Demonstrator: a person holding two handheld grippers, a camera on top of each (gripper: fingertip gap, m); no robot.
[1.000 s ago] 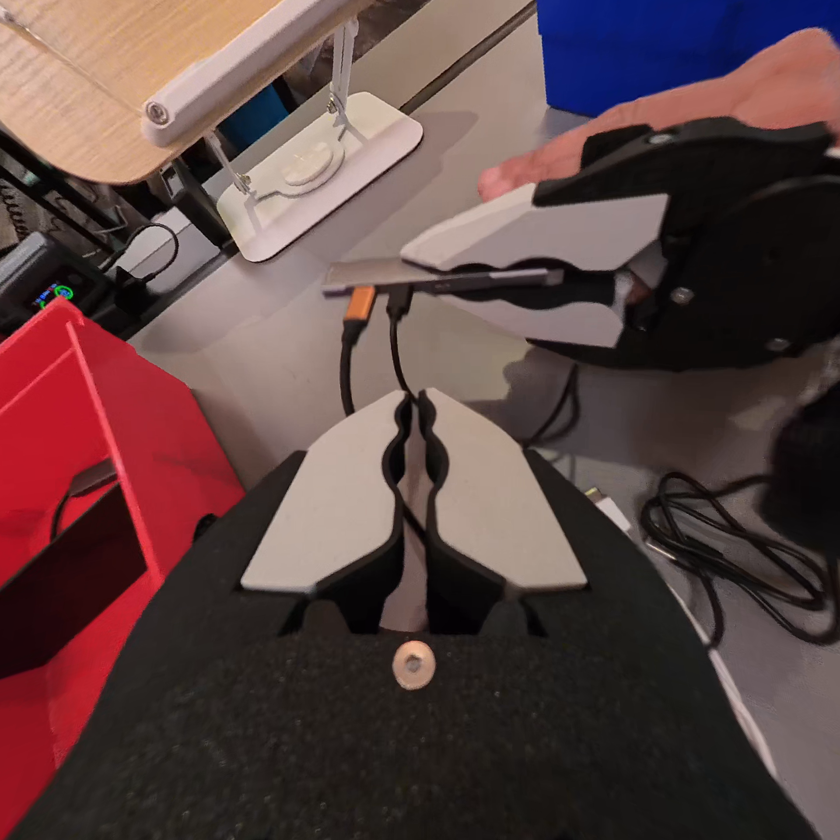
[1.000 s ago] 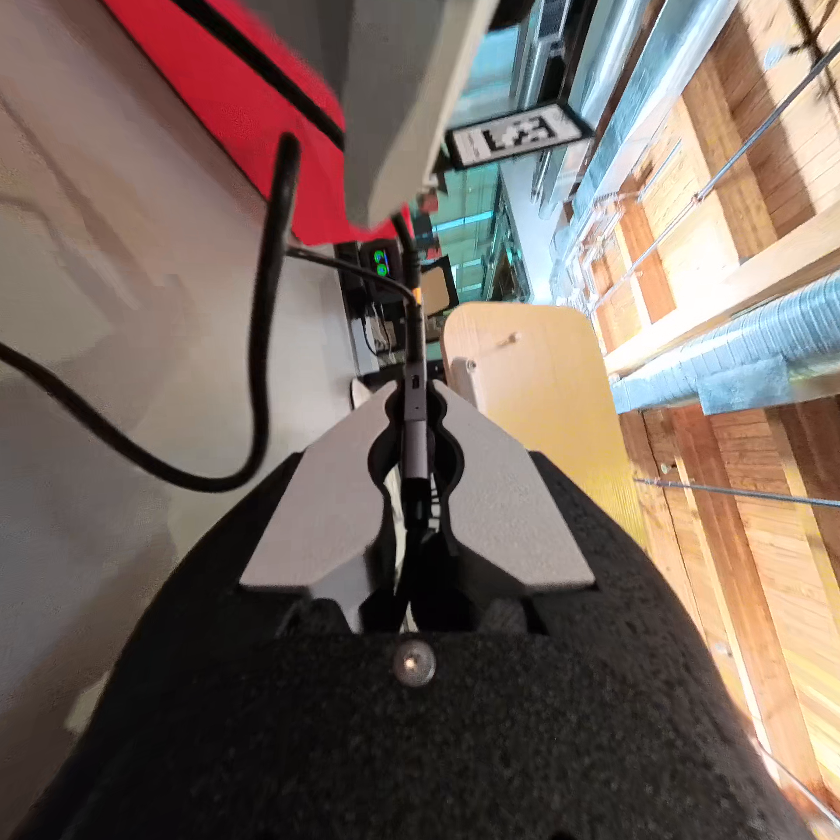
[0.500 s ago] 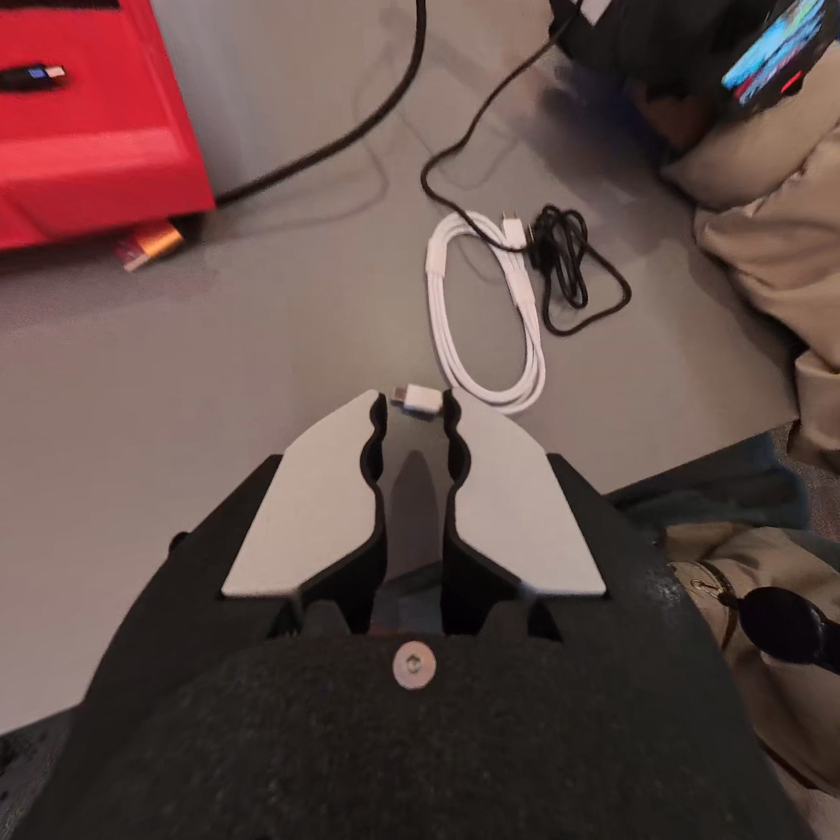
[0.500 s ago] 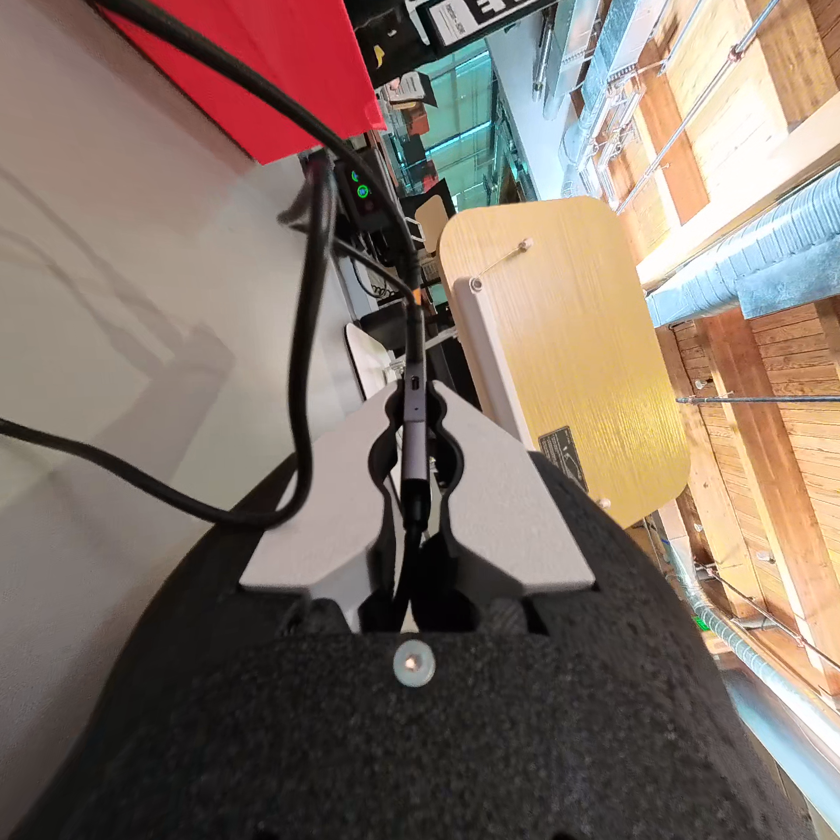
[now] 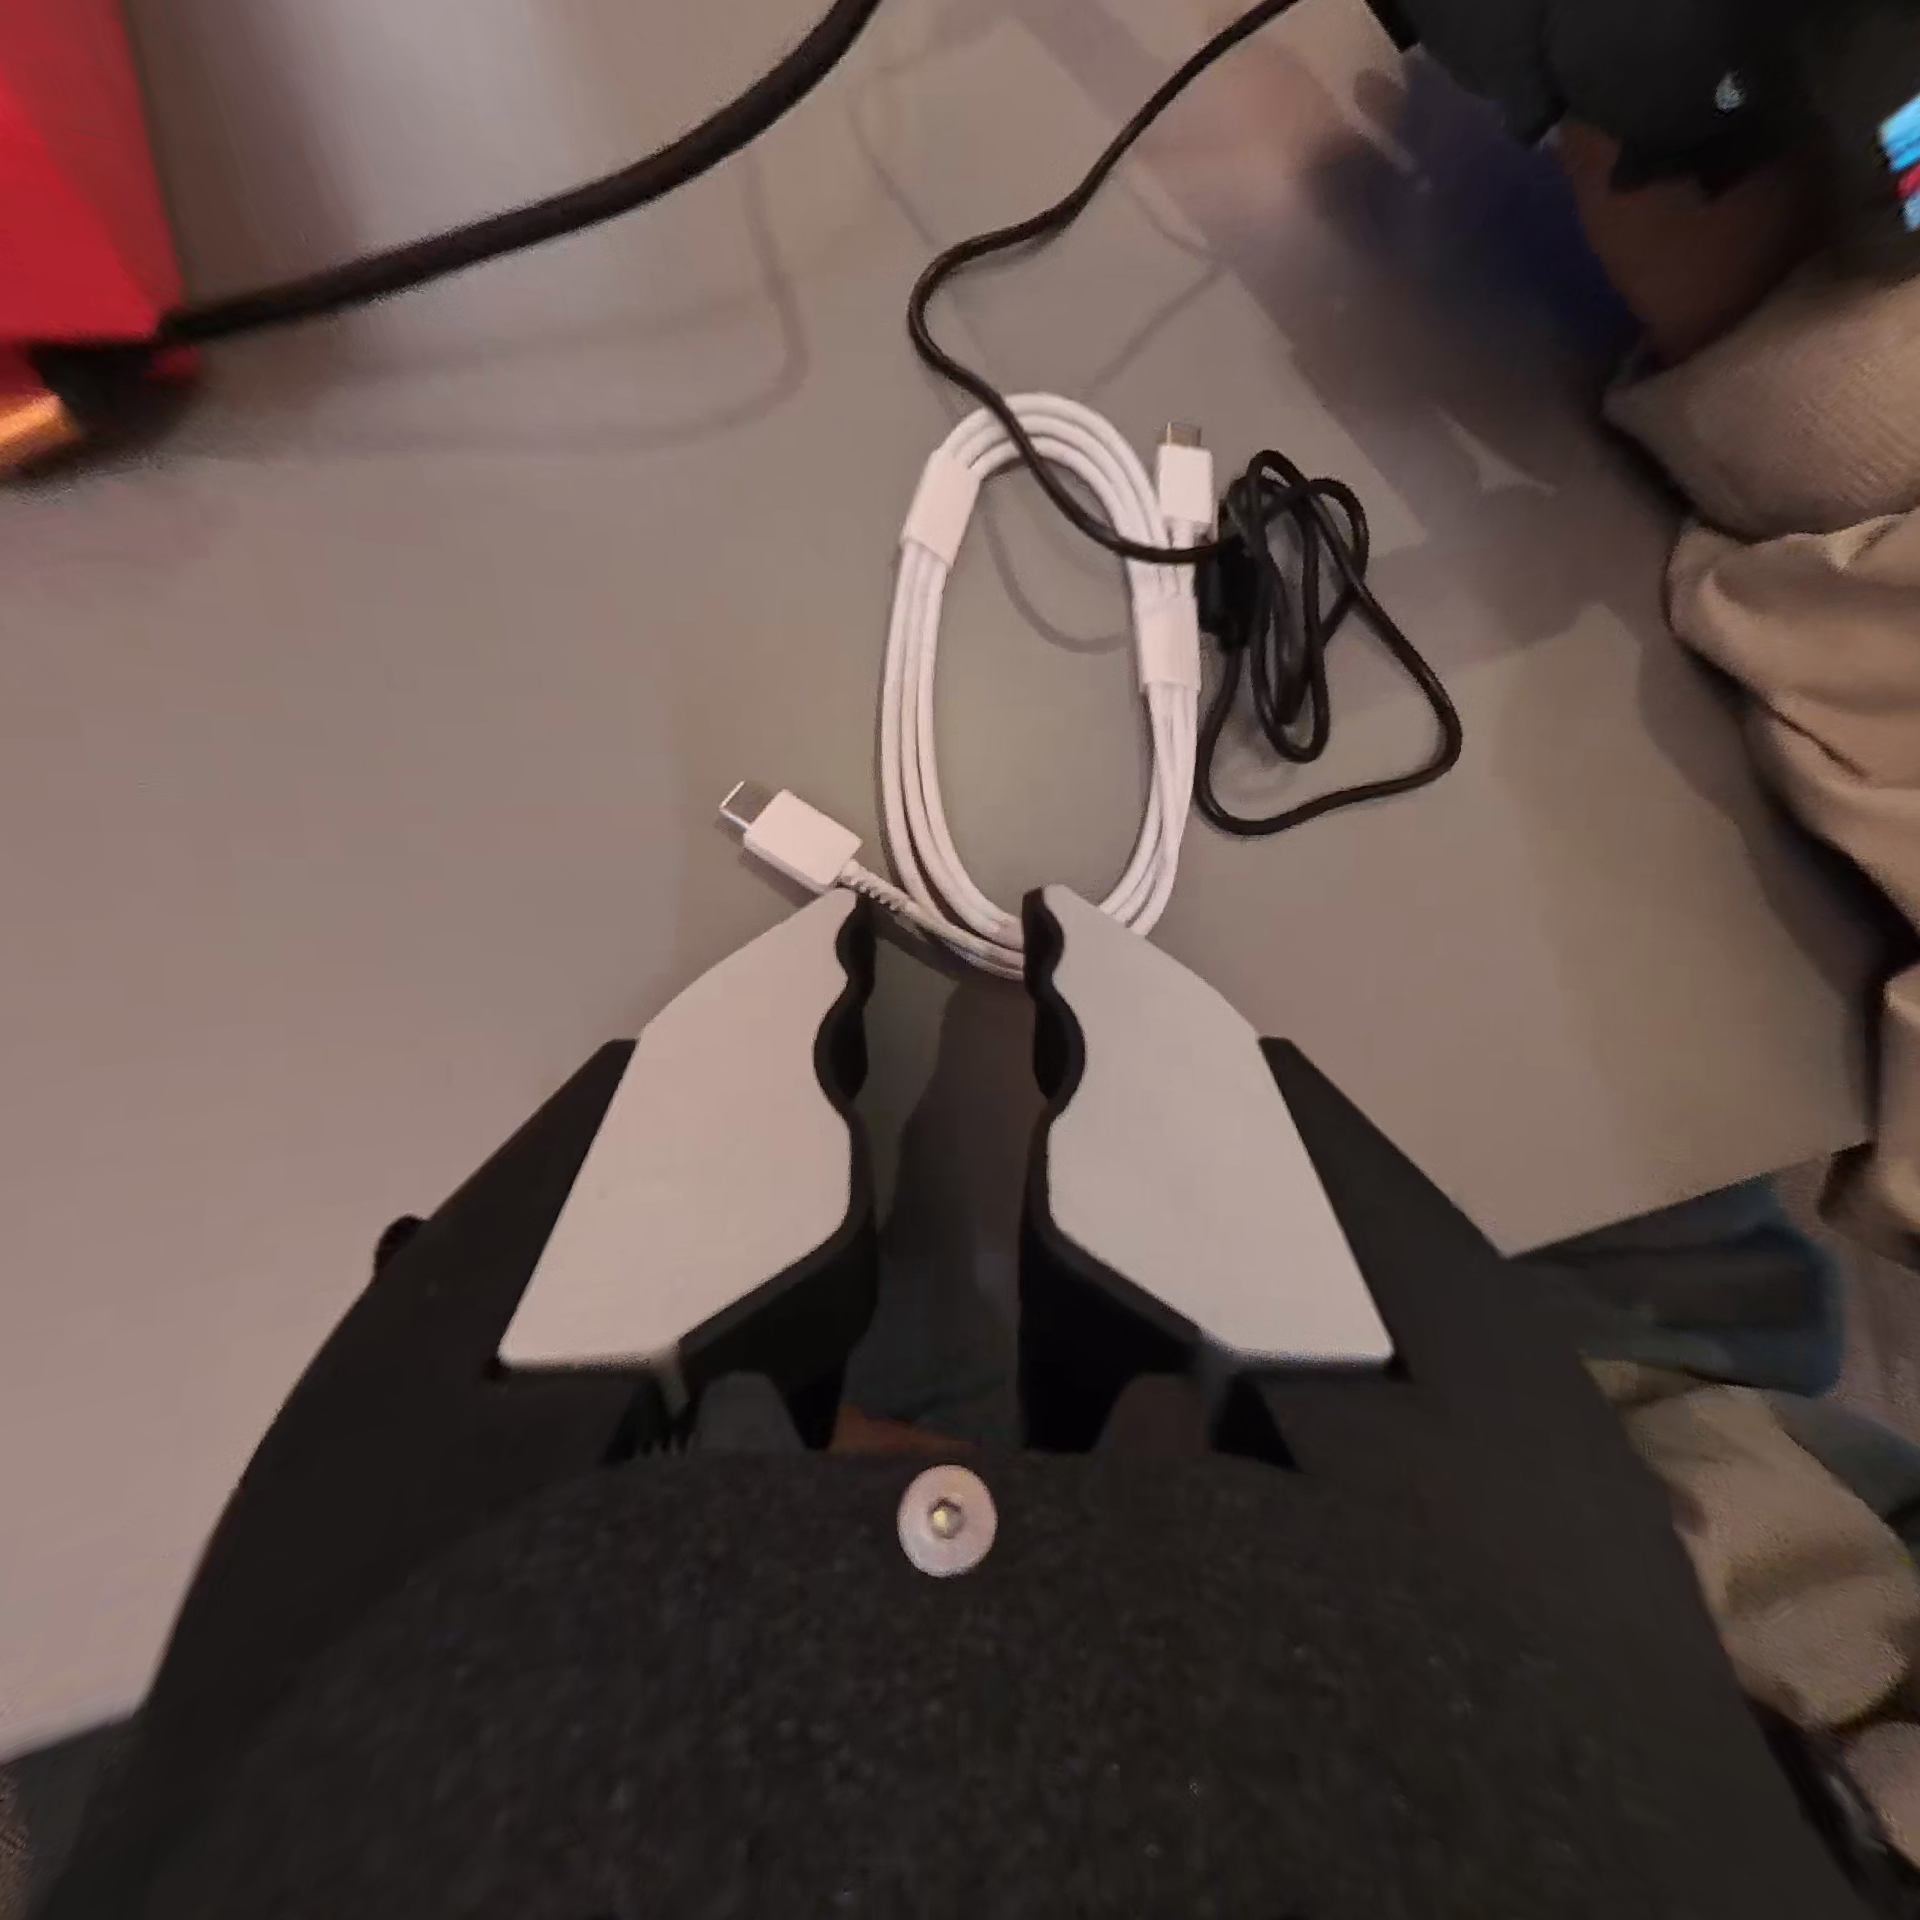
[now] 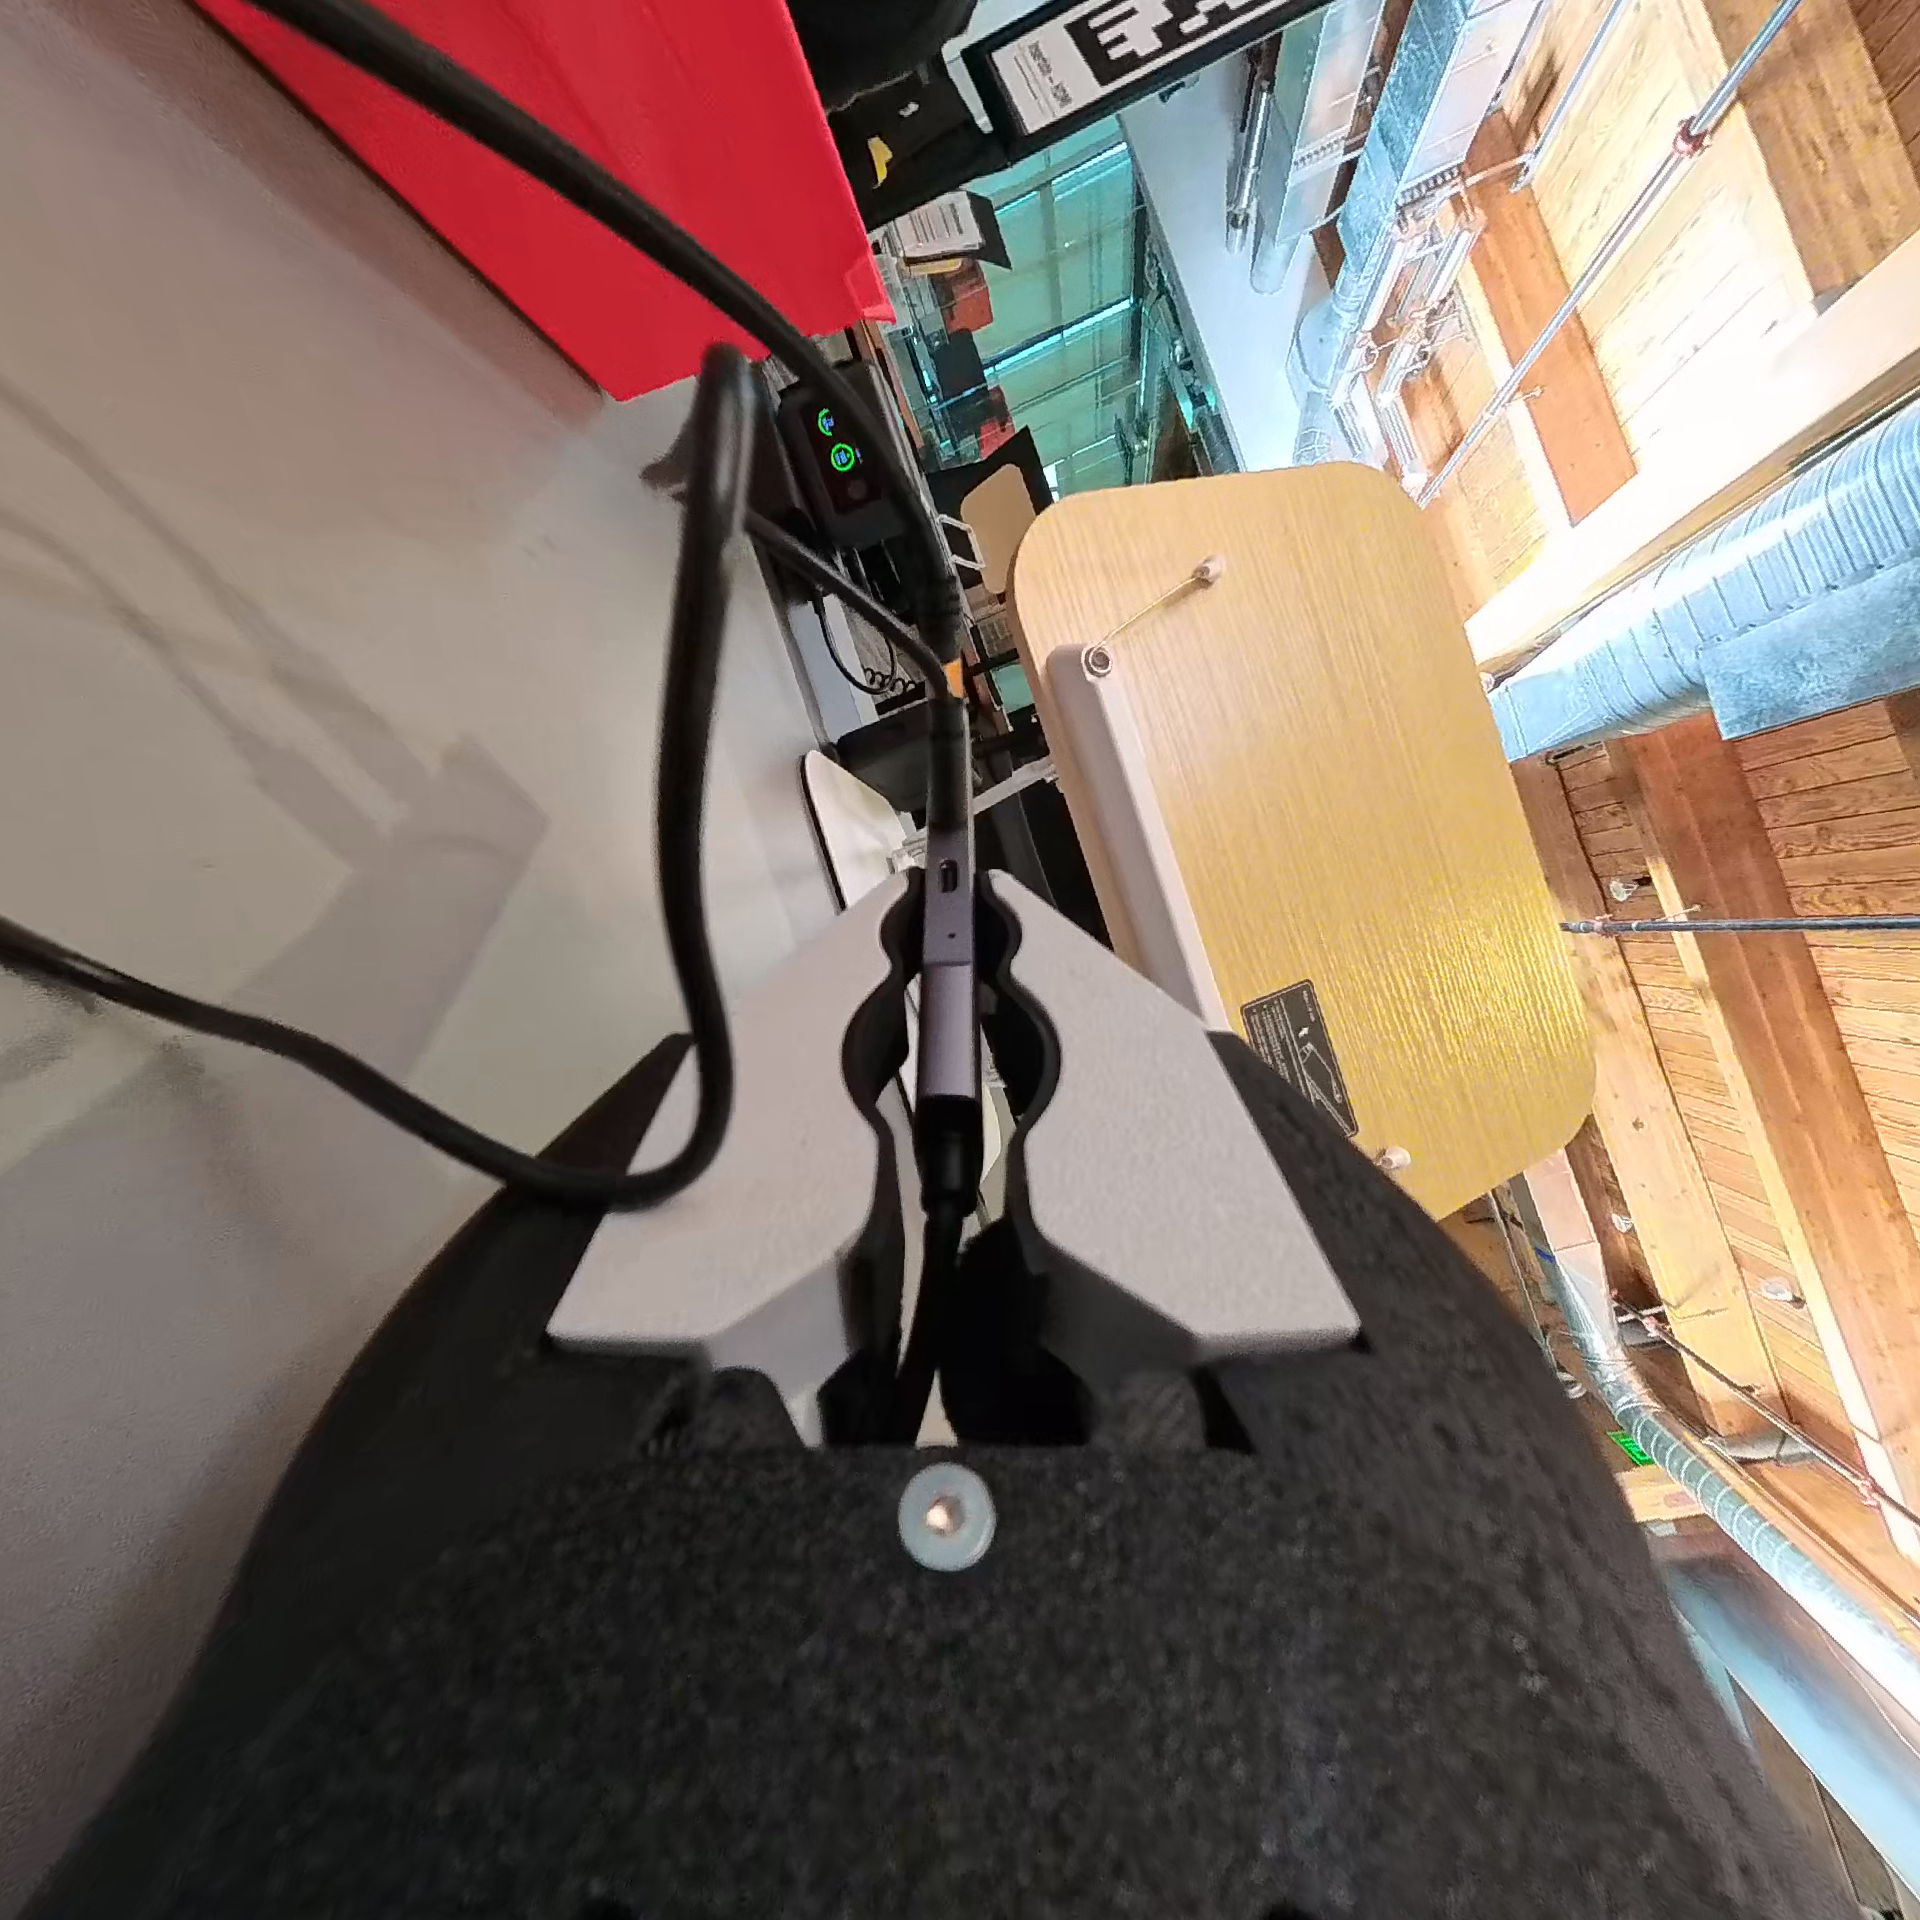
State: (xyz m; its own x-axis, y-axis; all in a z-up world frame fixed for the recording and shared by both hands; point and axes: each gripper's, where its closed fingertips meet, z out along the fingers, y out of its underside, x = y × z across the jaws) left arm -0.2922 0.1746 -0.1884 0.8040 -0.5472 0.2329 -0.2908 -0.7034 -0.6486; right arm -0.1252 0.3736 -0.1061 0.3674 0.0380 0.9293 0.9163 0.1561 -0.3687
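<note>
My left gripper point(image 5: 940, 909) is open and empty, just above the near end of a coiled white cable point(image 5: 1023, 665) lying on the grey table point(image 5: 416, 727). The cable's white plug point(image 5: 790, 831) lies just ahead of my left fingertip. A tangled thin black cable point(image 5: 1309, 623) lies against the white coil's right side. My right gripper point(image 6: 951, 883) is shut on a slim grey adapter hub point(image 6: 948, 987), held edge-on. Black cables point(image 6: 696, 831) are plugged into the hub's far end and loop away over the table.
A red bin point(image 5: 73, 166) stands at the far left, also seen in the right wrist view point(image 6: 623, 156). A thick black cable point(image 5: 520, 229) runs across the far table. Beige cloth point(image 5: 1787, 623) lies at the right edge. A wooden board on a white stand point(image 6: 1299, 810) rises beyond the hub. There is about 25 cm between the tips of the two grippers.
My left gripper let go of the black cable near the hub, opened, swung down over the white cable coil and has now moved closer to it. The right gripper keeps hold of the hub.
</note>
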